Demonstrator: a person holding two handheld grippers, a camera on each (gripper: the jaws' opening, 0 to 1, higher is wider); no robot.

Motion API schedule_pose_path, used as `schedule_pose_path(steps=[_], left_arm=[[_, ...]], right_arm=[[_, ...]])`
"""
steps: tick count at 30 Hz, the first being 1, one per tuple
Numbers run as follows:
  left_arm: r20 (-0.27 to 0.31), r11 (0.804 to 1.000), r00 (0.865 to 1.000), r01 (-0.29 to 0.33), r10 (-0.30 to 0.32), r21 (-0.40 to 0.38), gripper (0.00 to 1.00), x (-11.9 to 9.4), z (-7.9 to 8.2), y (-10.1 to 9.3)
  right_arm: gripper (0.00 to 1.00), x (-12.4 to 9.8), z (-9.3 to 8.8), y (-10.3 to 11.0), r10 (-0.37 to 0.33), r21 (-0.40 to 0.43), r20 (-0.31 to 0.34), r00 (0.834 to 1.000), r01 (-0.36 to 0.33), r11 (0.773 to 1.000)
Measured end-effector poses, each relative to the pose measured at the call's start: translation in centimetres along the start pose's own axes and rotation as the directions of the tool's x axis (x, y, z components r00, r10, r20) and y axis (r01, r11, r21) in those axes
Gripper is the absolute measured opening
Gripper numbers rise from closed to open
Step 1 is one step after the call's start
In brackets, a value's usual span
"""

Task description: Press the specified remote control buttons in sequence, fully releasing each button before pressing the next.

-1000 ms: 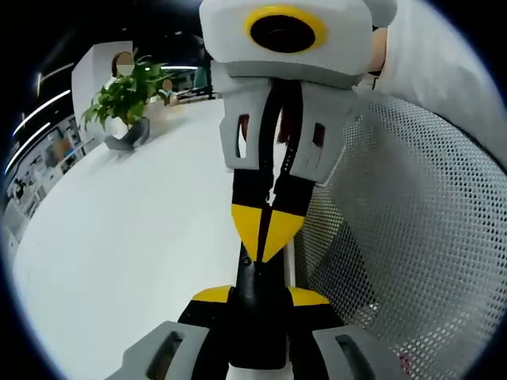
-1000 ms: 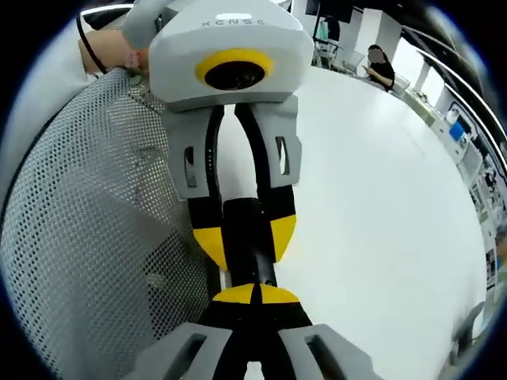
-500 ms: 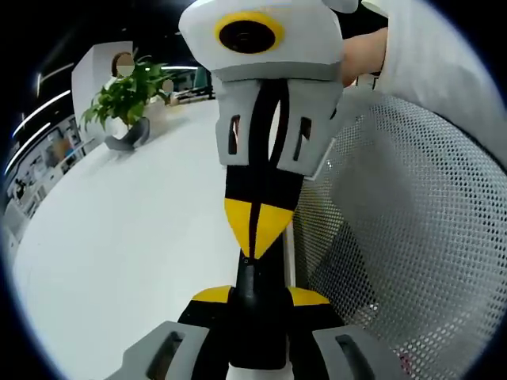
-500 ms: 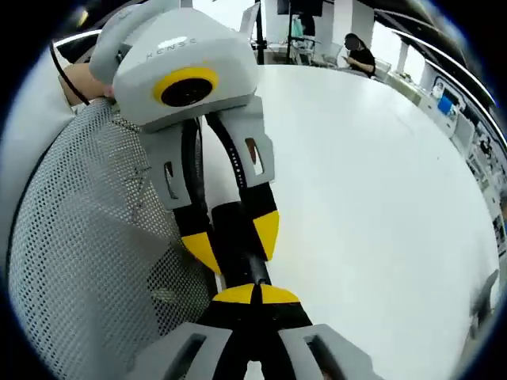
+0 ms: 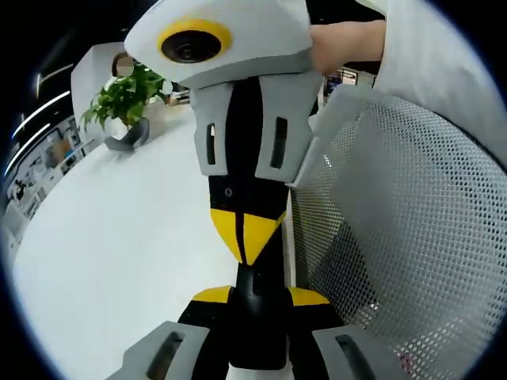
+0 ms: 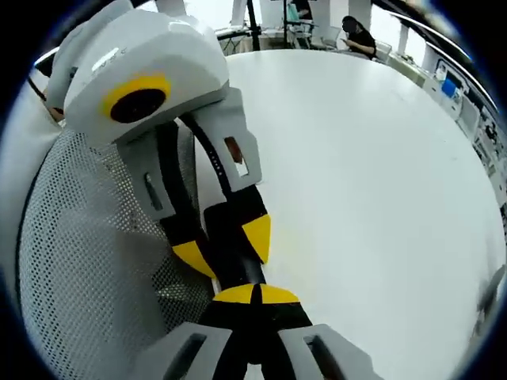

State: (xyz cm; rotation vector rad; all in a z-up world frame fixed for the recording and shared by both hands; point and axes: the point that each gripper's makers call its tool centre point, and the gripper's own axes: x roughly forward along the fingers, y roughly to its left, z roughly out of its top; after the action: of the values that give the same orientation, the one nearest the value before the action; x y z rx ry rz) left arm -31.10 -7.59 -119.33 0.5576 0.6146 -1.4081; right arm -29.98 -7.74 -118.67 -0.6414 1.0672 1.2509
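A slim black plastic remote control was seen end-on, clenched between the yellow-tipped jaws of the left gripper above a plain white table; its buttons could not be made out. The right gripper, jaws pressed together, was set against the remote's end

Broad white table, grey mesh chair back, potted plant, distant office desks.
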Motion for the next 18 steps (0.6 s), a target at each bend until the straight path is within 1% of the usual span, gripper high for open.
schedule_pose_path(steps=[4,7,9,11,13,14,15,16,17,18], left_arm=[[0.000,1.000,1.000,0.001,-0.001,0.002,0.24,0.0,0.0,0.0],[0.000,1.000,1.000,0.001,-0.001,0.003,0.24,0.0,0.1,0.0],[0.000,1.000,1.000,0.001,-0.001,0.002,0.24,0.0,0.1,0.0],[0.000,1.000,1.000,0.000,0.000,0.000,0.24,-0.1,0.1,0.0],[0.000,1.000,1.000,0.000,0.000,-0.002,0.24,-0.1,0.1,0.0],[0.000,1.000,1.000,0.000,0.000,-0.001,0.24,-0.1,0.1,0.0],[0.001,1.000,1.000,0.000,0.000,-0.001,0.24,-0.1,0.1,0.0],[0.000,1.000,1.000,0.000,0.000,-0.001,0.24,-0.1,0.1,0.0],[0.001,1.000,1.000,0.000,0.000,-0.001,0.24,-0.1,0.1,0.0],[0.000,1.000,1.000,0.000,0.000,-0.002,0.24,-0.1,0.1,0.0]], right_arm=[[0.00,0.1,0.1,-0.2,0.030,0.069,-0.039,0.999,-0.027,0.997],[0.00,0.2,0.1,-0.3,0.042,0.070,-0.058,0.997,-0.038,0.997],[0.00,0.1,0.0,-0.3,0.049,0.077,-0.056,0.997,-0.045,0.996],[0.00,0.1,0.0,-0.1,0.039,0.072,-0.037,0.999,-0.036,0.997],[0.00,0.1,0.2,-0.2,0.003,0.000,0.000,1.000,-0.003,1.000],[0.00,0.1,0.3,-0.2,-0.023,-0.018,0.021,1.000,0.023,1.000],[0.00,0.2,0.6,-0.1,-0.060,-0.026,0.059,0.996,0.062,0.998],[0.00,0.4,0.9,-0.1,-0.080,-0.044,0.085,0.993,0.084,0.996],[0.00,0.5,1.2,0.2,-0.079,-0.063,0.097,0.992,0.086,0.994],[0.00,0.5,1.0,0.4,-0.077,-0.067,0.084,0.994,0.083,0.994]])
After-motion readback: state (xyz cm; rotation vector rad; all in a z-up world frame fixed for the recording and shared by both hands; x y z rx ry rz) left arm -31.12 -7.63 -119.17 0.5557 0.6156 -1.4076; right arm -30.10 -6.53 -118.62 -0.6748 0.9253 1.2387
